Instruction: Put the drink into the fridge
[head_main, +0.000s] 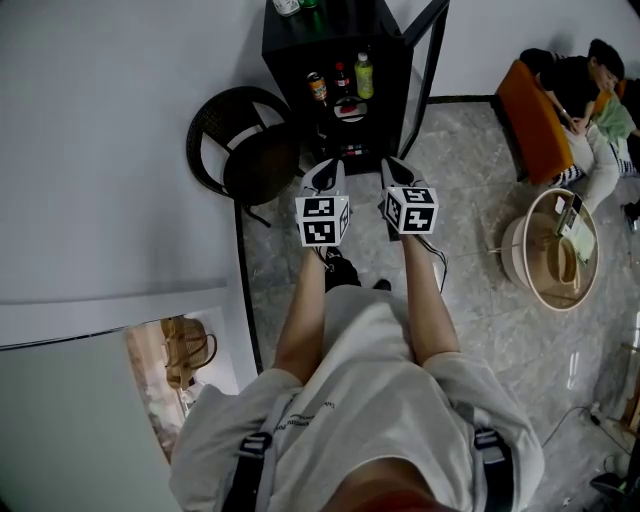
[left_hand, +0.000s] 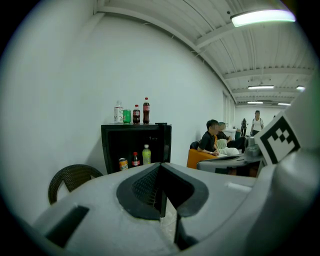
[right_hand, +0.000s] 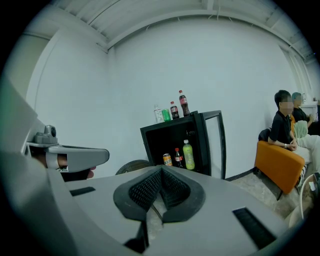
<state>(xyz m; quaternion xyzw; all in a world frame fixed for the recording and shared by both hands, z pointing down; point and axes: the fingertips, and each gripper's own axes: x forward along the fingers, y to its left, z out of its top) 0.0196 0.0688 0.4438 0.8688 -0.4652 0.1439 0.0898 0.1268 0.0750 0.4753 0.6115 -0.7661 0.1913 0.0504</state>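
Wall (head_main: 120, 150) in plain white fills the left side, and grey stone floor (head_main: 480, 200) runs along it. Against that wall stands the black fridge (head_main: 283, 70), its glass door (right_hand: 214, 145) swung open on the right. An orange sofa (head_main: 535, 120) with seated people (head_main: 590, 90) sits well off to the right. A round rimmed table (head_main: 528, 255) stands on the floor on that side too. A dark wicker chair (head_main: 245, 150) is just beside the fridge on its left, its seat reaching toward the open front. A stretch of floor lies between the grippers and the fridge. The left gripper (head_main: 328, 170) and right gripper (head_main: 395, 168) are held side by side, pointing at the fridge and well short of it. Each has its jaws pressed together with nothing between them. Inside, one shelf holds a green bottle (head_main: 364, 76), a cola bottle (head_main: 341, 78) and an orange can (head_main: 317, 88) in a row. Several more bottles (right_hand: 172, 110) stand on the fridge's top. Which drink the task means cannot be told.
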